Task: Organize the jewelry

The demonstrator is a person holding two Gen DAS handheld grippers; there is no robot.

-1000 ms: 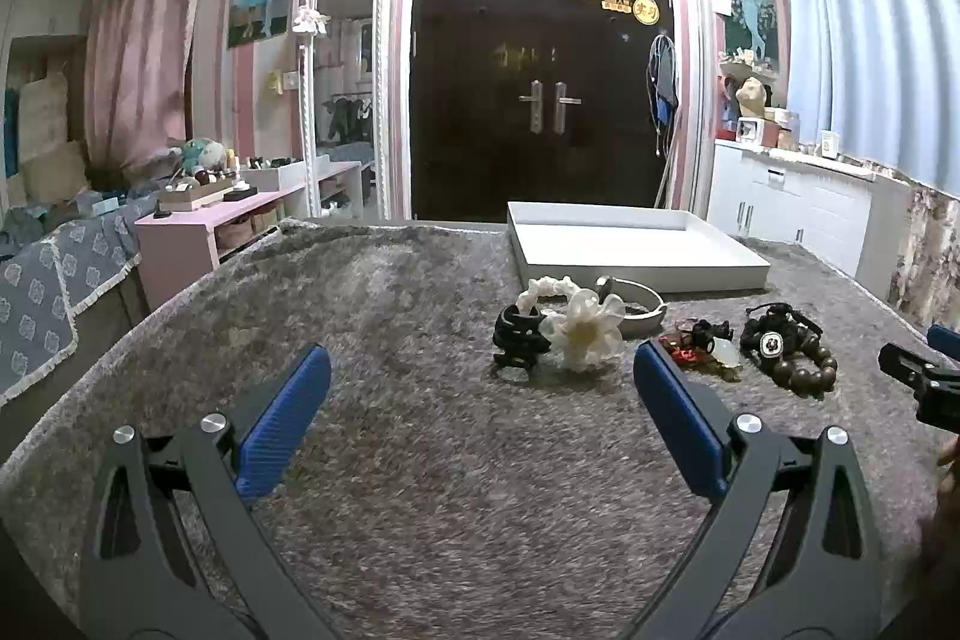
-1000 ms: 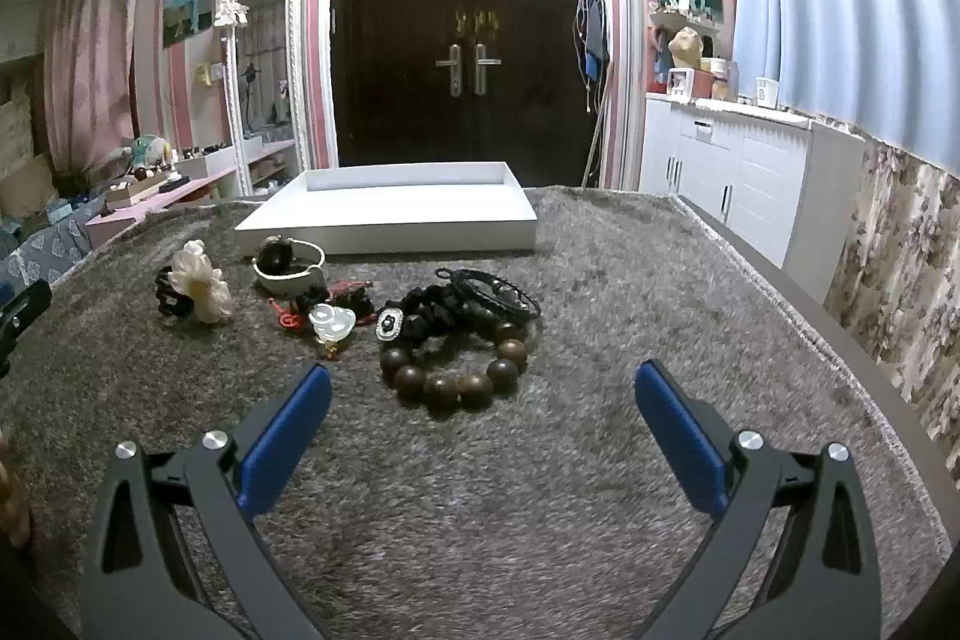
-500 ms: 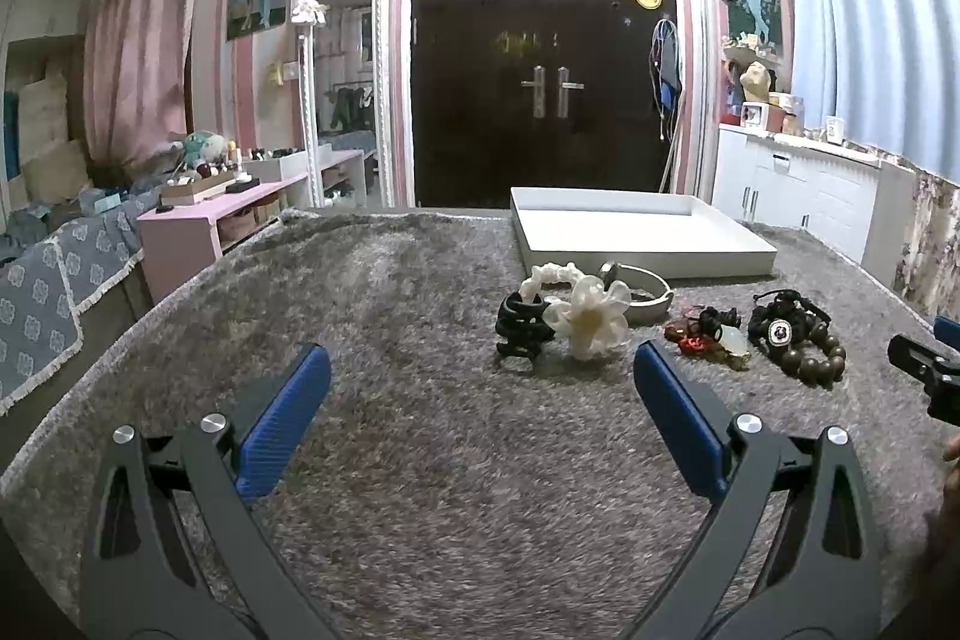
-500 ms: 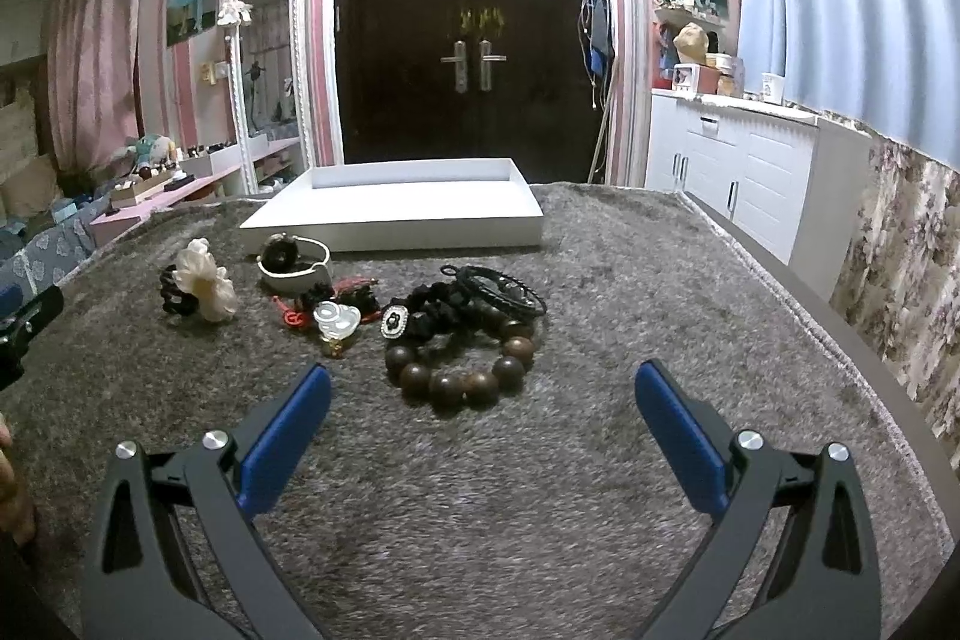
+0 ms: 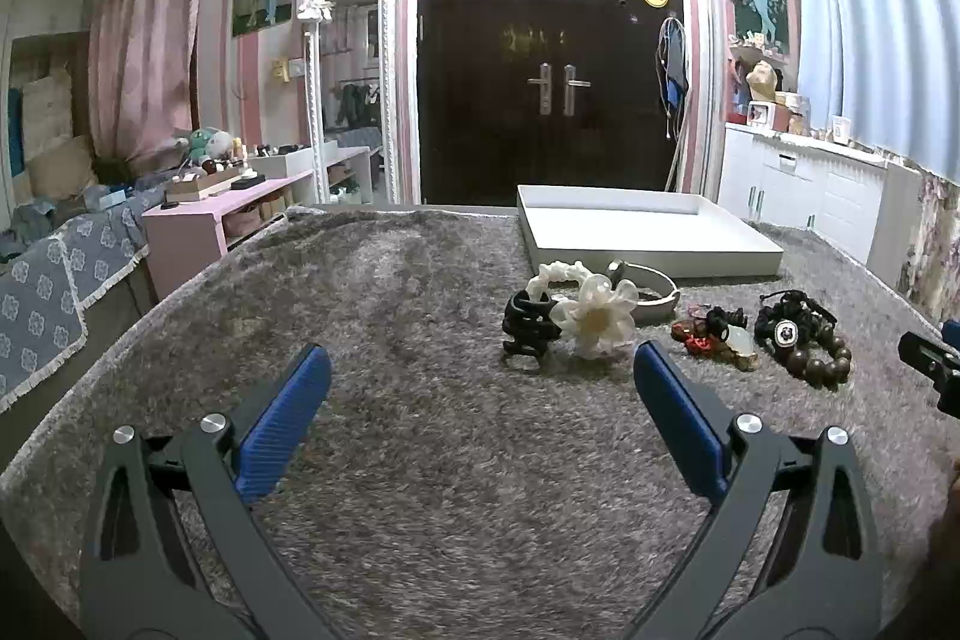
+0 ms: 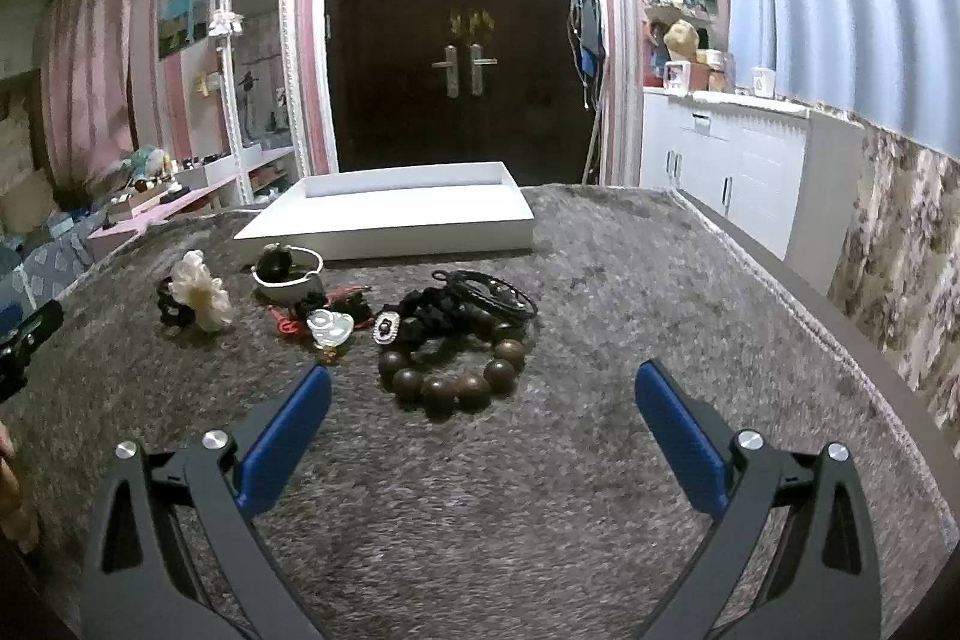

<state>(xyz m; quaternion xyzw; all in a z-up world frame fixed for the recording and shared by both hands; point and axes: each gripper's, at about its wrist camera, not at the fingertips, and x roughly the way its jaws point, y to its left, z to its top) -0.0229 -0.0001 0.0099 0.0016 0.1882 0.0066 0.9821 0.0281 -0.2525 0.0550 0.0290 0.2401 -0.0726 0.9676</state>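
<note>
Jewelry lies in a loose row on a grey carpeted table. A white flower hair tie rests against a black clip. Behind sits a white bangle. A red-corded pale pendant and a brown bead bracelet with black cords lie further right. A shallow white tray stands behind them, nothing in it. My left gripper is open, short of the flower. My right gripper is open, just short of the bracelet.
The table's right edge runs close to the bracelet side, with white cabinets beyond. A pink shelf and a patterned sofa cover stand off the left edge. Bare carpet stretches left of the jewelry.
Both grippers have moved a little toward the jewelry, with the left view swinging slightly so the items sit further right. Nothing on the table has shifted.
</note>
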